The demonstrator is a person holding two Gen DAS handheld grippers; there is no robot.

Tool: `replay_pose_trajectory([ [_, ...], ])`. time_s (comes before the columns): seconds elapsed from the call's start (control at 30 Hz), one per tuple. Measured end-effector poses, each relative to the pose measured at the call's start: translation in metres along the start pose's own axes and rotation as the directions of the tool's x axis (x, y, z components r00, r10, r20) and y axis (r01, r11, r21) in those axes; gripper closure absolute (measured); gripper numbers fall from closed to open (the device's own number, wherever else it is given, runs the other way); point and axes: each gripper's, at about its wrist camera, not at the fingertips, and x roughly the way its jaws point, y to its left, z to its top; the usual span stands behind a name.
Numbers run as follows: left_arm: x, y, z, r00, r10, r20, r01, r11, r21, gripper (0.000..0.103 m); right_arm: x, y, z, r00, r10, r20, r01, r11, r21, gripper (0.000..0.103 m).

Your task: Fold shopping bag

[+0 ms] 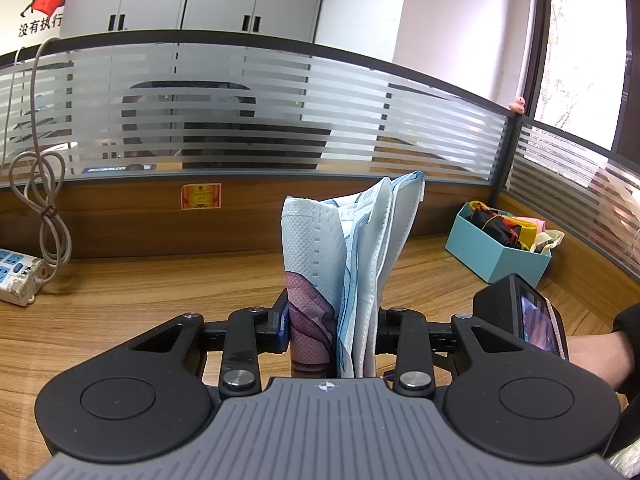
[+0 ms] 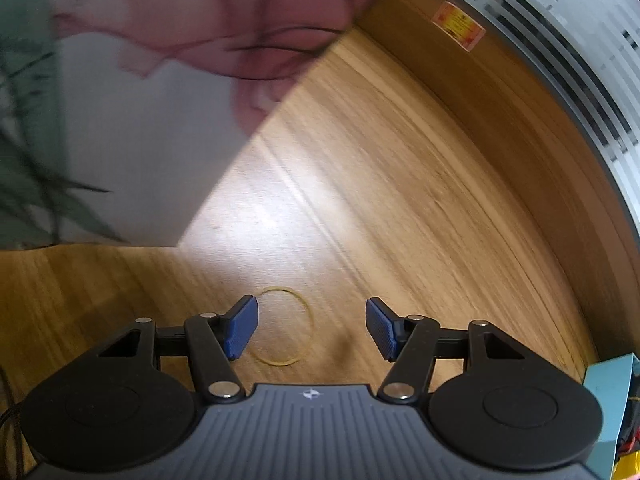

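Clamped in the left gripper (image 1: 331,330), the folded shopping bag (image 1: 344,256) stood upright at frame centre, bare wooden desk (image 1: 160,292) on both sides. Lower in its own view, the right gripper (image 2: 312,328) hung open and empty above a rubber band (image 2: 306,308); a glass partition (image 1: 280,112) edged the desk.

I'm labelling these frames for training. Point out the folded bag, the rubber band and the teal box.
folded bag (image 1: 320,256): left wrist view, white upper panel.
rubber band (image 2: 306,312): right wrist view, right arc.
teal box (image 1: 480,248): left wrist view, front wall.

Left claw (image 1: 332,328) clamped shut, right claw (image 2: 312,328) spread open.
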Motion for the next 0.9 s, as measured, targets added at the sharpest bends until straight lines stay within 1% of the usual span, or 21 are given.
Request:
replay_pose_trajectory([
  [0.2,0.001,0.002,0.000,1.000,-0.001,0.004,0.001,1.000,0.000,0.066,-0.003,-0.008,0.000,0.999,0.033,-0.013,-0.032,0.998,0.057,0.037],
  [0.37,-0.003,-0.002,0.000,1.000,-0.002,0.007,0.002,1.000,0.000,0.066,0.004,-0.015,0.002,0.999,0.033,-0.014,-0.032,0.998,0.059,0.037],
  [0.47,-0.003,-0.001,0.000,1.000,-0.001,0.009,0.001,1.000,0.000,0.066,0.001,-0.014,0.000,0.999,0.037,-0.014,-0.036,0.998,0.059,0.037],
  [0.53,-0.003,-0.002,0.000,1.000,-0.001,0.009,0.001,1.000,0.000,0.066,-0.005,-0.011,-0.004,0.999,0.046,-0.012,-0.045,0.997,0.059,0.040],
  [0.7,-0.004,-0.003,0.000,1.000,0.000,0.011,0.000,1.000,0.000,0.066,-0.001,-0.015,-0.002,0.998,0.069,-0.007,-0.068,0.995,0.074,0.041],
  [0.77,-0.004,-0.003,0.000,1.000,0.002,0.011,-0.002,1.000,-0.001,0.066,0.000,-0.017,-0.001,0.997,0.076,0.002,-0.076,0.995,0.069,0.046],
  [0.83,-0.004,-0.002,0.000,1.000,0.004,0.011,-0.004,1.000,-0.001,0.066,0.001,-0.019,0.000,0.997,0.081,0.006,-0.081,0.994,0.072,0.060],
  [0.87,-0.004,-0.002,0.000,1.000,0.005,0.011,-0.005,1.000,-0.002,0.066,0.002,-0.020,0.001,0.996,0.086,0.006,-0.087,0.993,0.080,0.063],
  [0.9,-0.004,-0.002,0.000,1.000,0.006,0.011,-0.006,1.000,-0.002,0.066,0.001,-0.020,0.001,0.996,0.088,0.006,-0.088,0.993,0.083,0.069],
])
